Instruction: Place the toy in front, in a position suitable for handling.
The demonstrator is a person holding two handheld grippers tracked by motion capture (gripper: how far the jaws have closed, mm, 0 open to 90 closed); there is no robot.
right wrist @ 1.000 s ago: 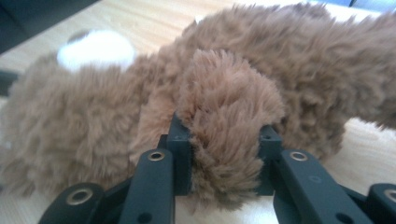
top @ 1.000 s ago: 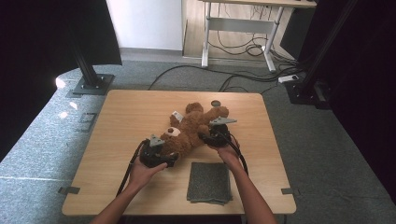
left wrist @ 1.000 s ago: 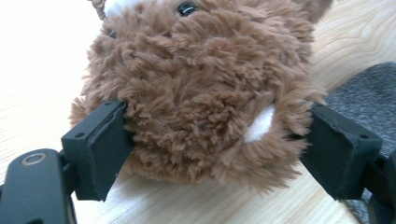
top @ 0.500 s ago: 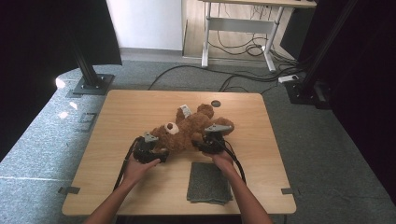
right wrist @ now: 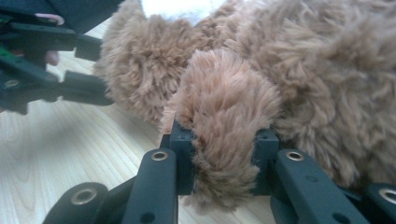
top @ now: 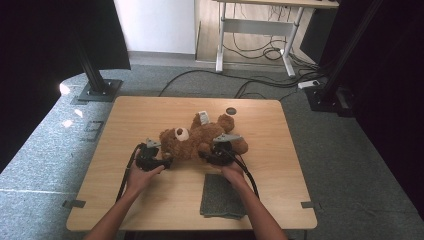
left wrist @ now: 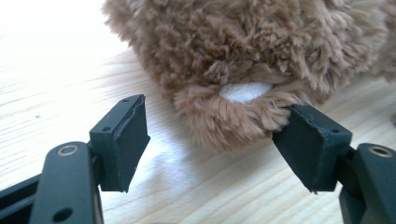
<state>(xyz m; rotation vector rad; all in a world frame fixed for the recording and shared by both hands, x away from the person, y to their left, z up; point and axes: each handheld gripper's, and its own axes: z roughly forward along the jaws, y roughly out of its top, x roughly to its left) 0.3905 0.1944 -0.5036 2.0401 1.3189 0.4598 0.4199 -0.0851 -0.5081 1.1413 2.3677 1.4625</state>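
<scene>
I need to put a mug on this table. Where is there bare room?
Bare wood lies along the table's far-left edge and right of the grey cloth. The middle is crowded: teddy bear, both claws.

This is looking like a lab or recording studio: a plain wooden table [top: 150, 120] is standing on grey carpet [top: 350, 165], black curtains [top: 45, 50] are hanging at both sides, black stands [top: 95, 80] are rising beside it, and cables [top: 260, 82] are trailing past a desk [top: 260, 25] behind
</scene>
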